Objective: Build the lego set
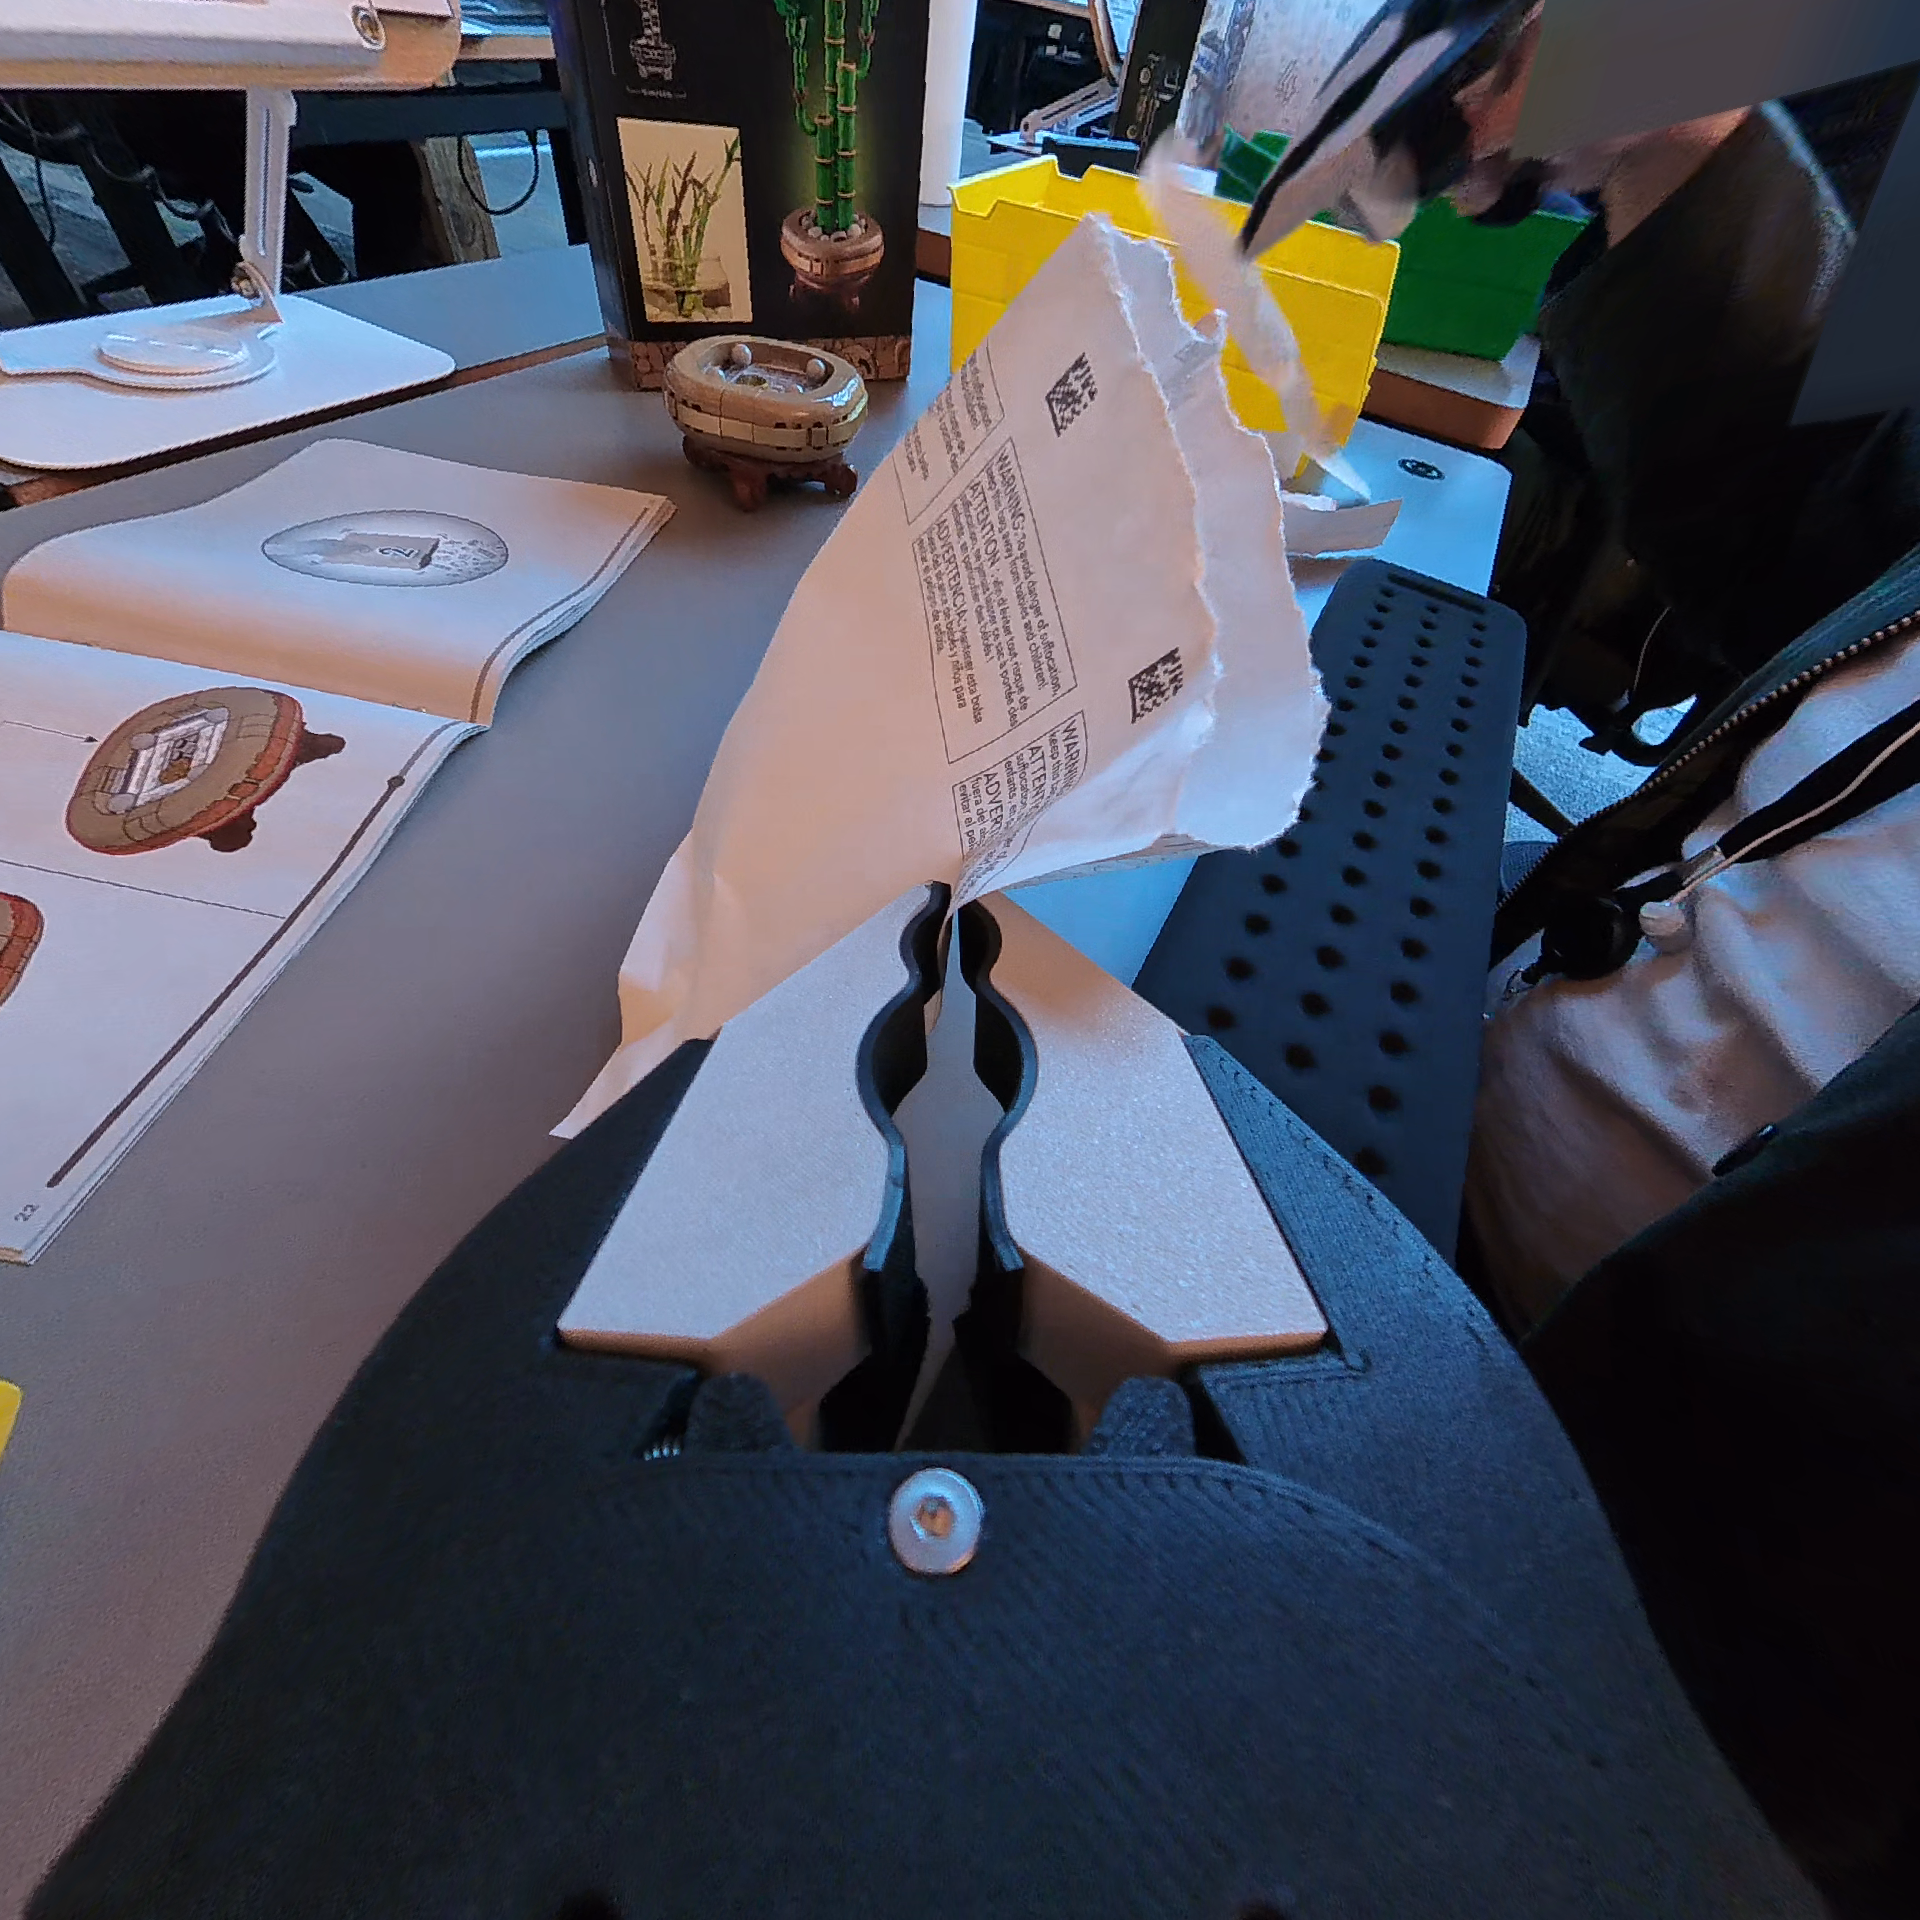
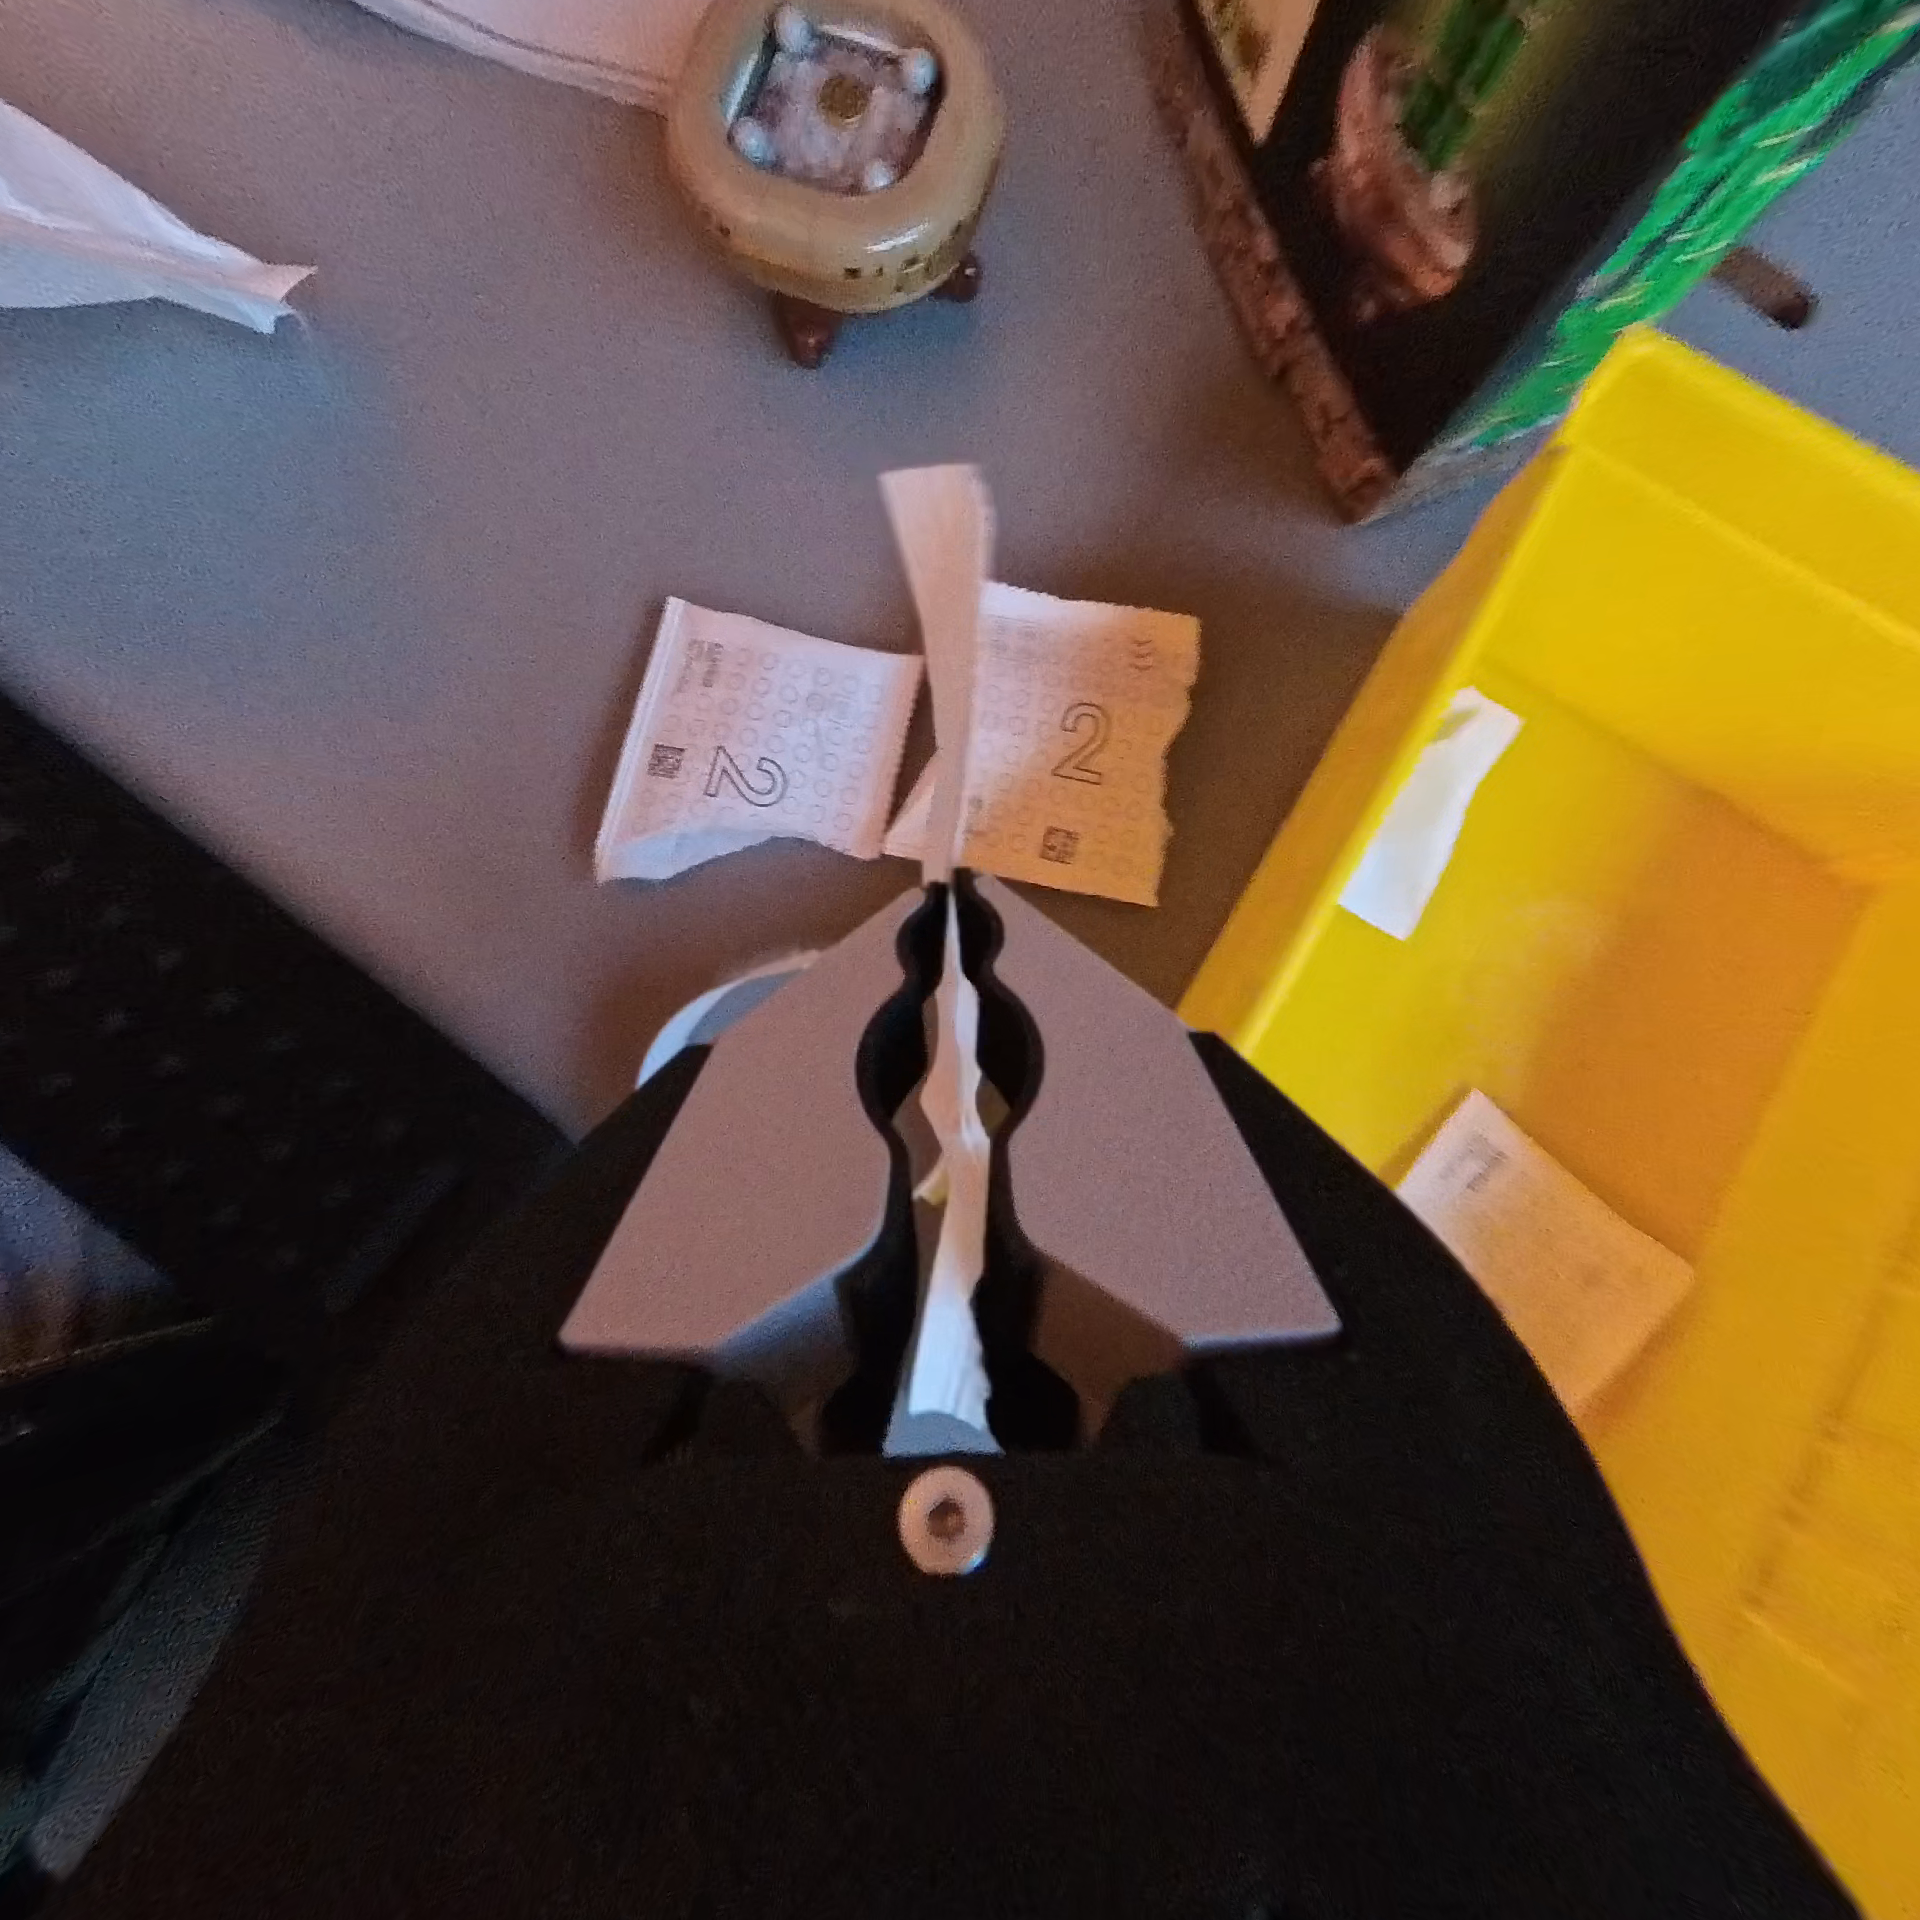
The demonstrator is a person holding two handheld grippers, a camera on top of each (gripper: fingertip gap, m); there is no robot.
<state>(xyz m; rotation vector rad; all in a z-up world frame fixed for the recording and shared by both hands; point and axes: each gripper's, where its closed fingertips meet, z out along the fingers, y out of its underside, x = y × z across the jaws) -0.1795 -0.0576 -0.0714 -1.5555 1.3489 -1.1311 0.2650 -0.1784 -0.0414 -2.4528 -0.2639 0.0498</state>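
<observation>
We see a white paper bag (image 1: 966,665) with a ragged torn top edge, standing up tilted, its lower corner pinched in our left hand-held gripper (image 1: 951,904). A narrow torn paper strip (image 2: 940,582) runs between the closed fingers of our right hand-held gripper (image 2: 951,883). Two small numbered paper bags (image 2: 769,743), torn open, lie flat side by side on the grey bench (image 2: 416,520). Beyond them stands the tan built pot base (image 2: 831,156) on dark brown feet, upright.
</observation>
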